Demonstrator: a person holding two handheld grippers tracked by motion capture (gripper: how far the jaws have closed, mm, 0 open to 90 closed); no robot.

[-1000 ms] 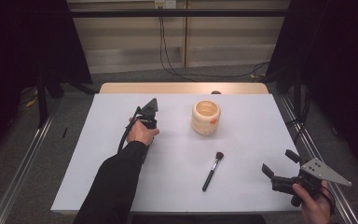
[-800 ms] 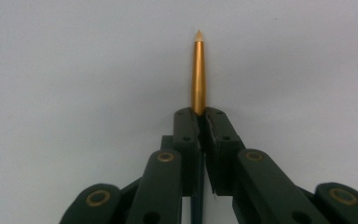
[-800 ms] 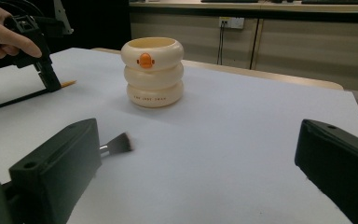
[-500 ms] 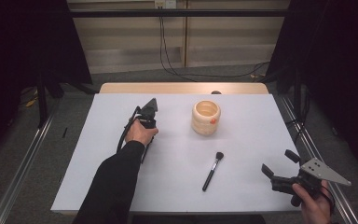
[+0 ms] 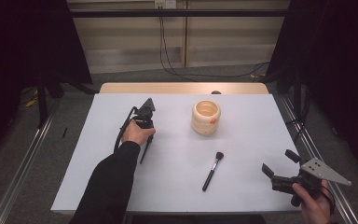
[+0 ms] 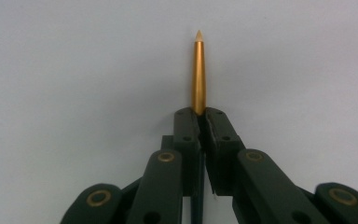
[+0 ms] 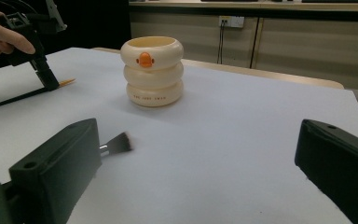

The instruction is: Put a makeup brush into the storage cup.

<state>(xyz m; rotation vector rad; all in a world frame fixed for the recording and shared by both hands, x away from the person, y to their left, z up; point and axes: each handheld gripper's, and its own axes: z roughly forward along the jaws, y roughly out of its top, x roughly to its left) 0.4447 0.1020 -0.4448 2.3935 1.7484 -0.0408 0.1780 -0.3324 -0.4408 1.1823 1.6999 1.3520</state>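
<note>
The left gripper (image 5: 146,113) has its jaws clamped on a thin pencil (image 6: 198,70), gold end poking out ahead of the tips, dark shaft trailing back under the hand. To do the lift well, I'd raise it level and steady, then carry it to the cup (image 5: 205,117), off to that gripper's right, and tip the point down over the rim. The left forearm reaches far forward, tool aimed down at the table (image 5: 242,186). The right gripper (image 5: 280,169) hovers wide open, empty; the brush (image 5: 212,171) lies beside it.
</note>
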